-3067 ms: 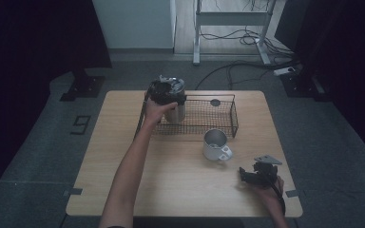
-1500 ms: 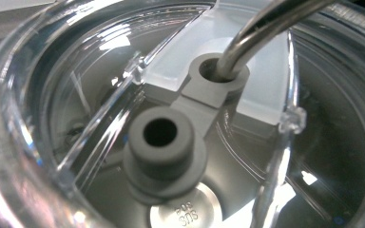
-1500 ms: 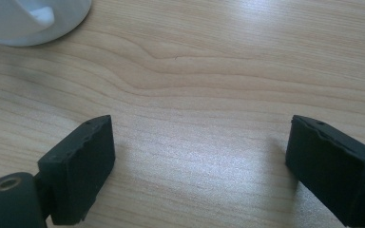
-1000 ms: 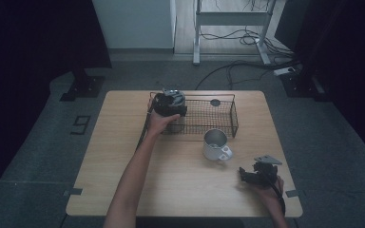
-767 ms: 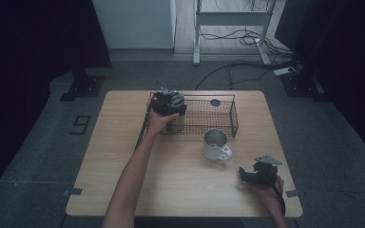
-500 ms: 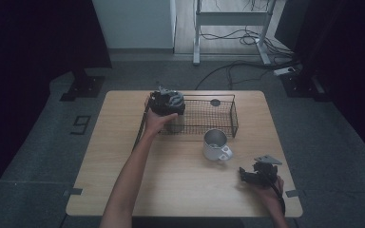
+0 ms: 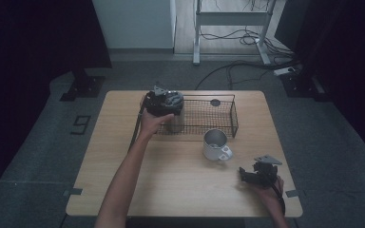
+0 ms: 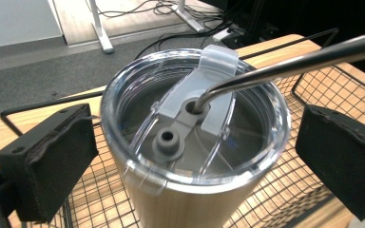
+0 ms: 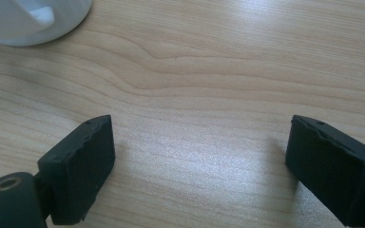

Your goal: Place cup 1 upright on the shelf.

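Left claw straddles the tumbler in the wire basket, pads clear of its wall on both sides, having just been opening; metal straw juts out over the right-hand pad, blocking that side above; basket's left corner is taken, rest of its floor is free apart from a small dark disc; white mug stands just before the basket; right claw gapes over bare table; table's left half is open.

Lidded steel tumbler with straw upright in basket.
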The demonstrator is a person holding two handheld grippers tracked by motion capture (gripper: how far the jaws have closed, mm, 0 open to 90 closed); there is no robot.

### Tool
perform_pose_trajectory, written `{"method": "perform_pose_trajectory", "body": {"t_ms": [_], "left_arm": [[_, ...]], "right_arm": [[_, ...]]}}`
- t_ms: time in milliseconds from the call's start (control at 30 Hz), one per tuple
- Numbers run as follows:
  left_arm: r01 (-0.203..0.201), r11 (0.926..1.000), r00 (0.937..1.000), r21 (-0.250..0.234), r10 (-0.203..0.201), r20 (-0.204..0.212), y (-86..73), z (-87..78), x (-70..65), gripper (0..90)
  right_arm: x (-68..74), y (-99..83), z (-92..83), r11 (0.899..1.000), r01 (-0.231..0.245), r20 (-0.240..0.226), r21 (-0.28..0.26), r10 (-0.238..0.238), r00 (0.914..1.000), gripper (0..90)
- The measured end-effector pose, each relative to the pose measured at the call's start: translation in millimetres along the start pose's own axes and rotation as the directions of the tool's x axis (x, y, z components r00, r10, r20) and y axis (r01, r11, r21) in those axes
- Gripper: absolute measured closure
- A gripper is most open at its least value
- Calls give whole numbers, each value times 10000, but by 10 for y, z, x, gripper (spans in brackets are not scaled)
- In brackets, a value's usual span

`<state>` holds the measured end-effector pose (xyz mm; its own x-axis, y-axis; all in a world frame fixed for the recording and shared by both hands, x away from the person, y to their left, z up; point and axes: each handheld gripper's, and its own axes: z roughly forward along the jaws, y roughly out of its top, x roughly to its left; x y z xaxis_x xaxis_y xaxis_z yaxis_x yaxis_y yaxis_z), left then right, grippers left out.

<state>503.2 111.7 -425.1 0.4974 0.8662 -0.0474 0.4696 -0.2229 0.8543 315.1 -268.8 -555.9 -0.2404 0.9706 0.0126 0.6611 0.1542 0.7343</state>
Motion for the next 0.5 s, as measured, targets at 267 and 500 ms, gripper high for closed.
{"method": "perform_pose_trajectory", "body": {"t_ms": [267, 500], "left_arm": [[11, 9999, 9998, -166, -8, 205, -62, -199, 56, 3], [114, 9995, 9992, -286, -103, 379, -188, -335, 105, 3]], "right_arm": [[0, 0, -1, 10000, -13, 15, -4, 13, 10000, 95], [-1, 0, -1, 10000, -32, 34, -7, 32, 10000, 96]]}}
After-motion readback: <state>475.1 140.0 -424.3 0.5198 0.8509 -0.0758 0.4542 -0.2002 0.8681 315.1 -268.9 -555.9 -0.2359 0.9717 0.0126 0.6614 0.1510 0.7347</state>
